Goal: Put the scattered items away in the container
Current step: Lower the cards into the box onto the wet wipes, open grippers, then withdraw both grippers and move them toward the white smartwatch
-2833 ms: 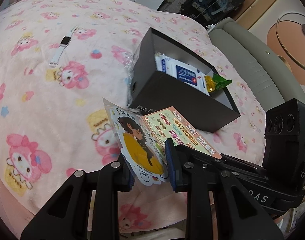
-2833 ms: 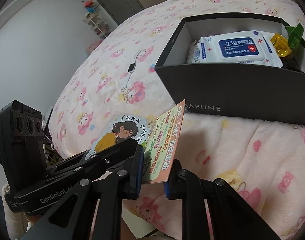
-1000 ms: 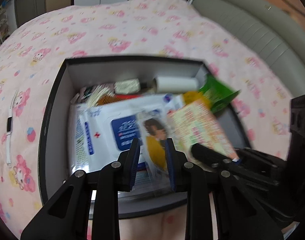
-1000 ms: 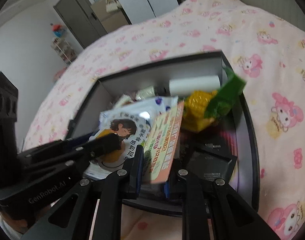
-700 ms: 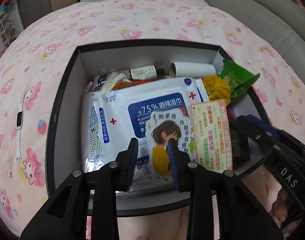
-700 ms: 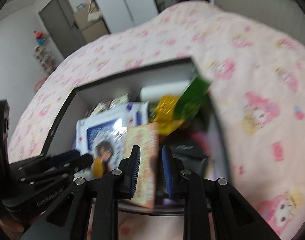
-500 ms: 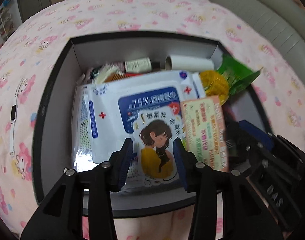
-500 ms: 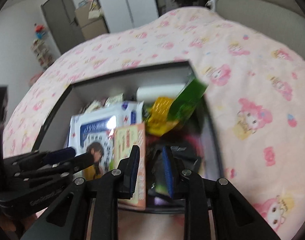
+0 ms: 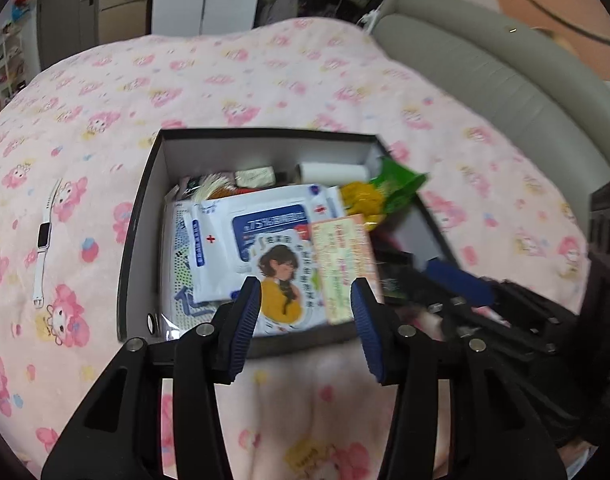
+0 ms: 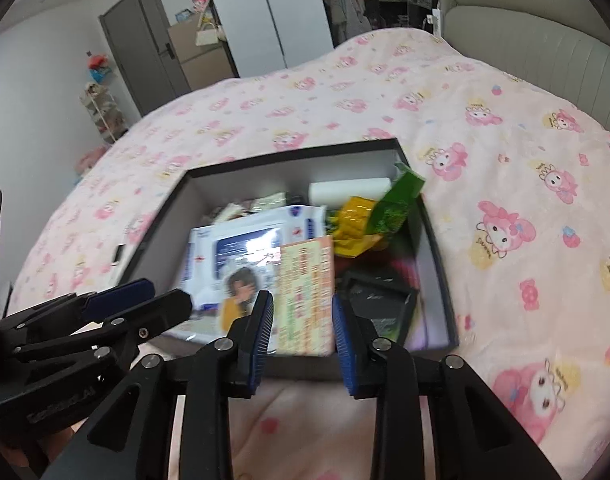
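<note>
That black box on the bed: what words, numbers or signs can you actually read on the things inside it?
"75%": blue label of the wet wipes pack, beside red crosses; the remaining print is blurred.
Girl sticker: characters too blurred to read.
Orange leaflet: print too blurred to read.
Black box: no lettering visible.

Pink blanket (image 9: 289, 80) printed with cartoon rabbits covers the bed, filling the middle of both views. Grey padded headboard (image 9: 485, 68) curves along the upper right. Grey door (image 10: 141, 60) at upper left of the right wrist view; white wardrobe panels (image 10: 265, 12) at top centre, hanging clothes (image 10: 349, 12) just right of them. Small shelf rack (image 10: 101, 112) at the left edge, contents blurred.
</note>
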The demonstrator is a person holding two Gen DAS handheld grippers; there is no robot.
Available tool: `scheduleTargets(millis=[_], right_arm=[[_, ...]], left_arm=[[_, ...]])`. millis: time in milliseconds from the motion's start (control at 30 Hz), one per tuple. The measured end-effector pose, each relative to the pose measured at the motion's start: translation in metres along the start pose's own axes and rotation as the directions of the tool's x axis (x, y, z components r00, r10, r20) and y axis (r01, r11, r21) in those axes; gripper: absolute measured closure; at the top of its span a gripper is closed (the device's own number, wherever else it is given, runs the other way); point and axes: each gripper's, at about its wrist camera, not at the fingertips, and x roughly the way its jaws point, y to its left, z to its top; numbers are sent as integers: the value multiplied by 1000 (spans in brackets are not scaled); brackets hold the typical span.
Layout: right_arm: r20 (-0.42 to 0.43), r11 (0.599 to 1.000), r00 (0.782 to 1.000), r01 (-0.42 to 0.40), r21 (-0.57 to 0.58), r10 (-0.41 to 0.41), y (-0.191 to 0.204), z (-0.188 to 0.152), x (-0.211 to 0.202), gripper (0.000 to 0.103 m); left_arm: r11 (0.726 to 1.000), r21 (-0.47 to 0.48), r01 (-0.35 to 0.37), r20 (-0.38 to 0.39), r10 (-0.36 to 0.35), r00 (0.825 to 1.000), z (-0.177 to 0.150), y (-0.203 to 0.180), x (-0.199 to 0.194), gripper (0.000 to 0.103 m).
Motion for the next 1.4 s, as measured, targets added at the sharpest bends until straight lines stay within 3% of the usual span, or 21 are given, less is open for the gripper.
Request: scheduleTargets(millis=[167,533,933,1233,1400], right_arm=[[29,999,999,-38,8,38,17,-10,-29,73],[67,994,993,-95,-46,98,60,-25,-73,73],[19,979,987,-157,-131,161,121,-44,-75,74],[19,944,974,-214,-250,226,180,-22,-73,74],[15,933,971,-224,-282,237,208,-21,-63,74]], left_arm=[[999,22,31,32,-32,999,-9,0,-36,56],[996,79,30,86,-37,996,-30,11,-101,56],[1000,-1,10,108,-10,994,-63,62,-133,56],[997,-71,-25,189,39,981,-54,108,-170,56],[991,-125,-53,185,76,980,-65,137,-167,55]])
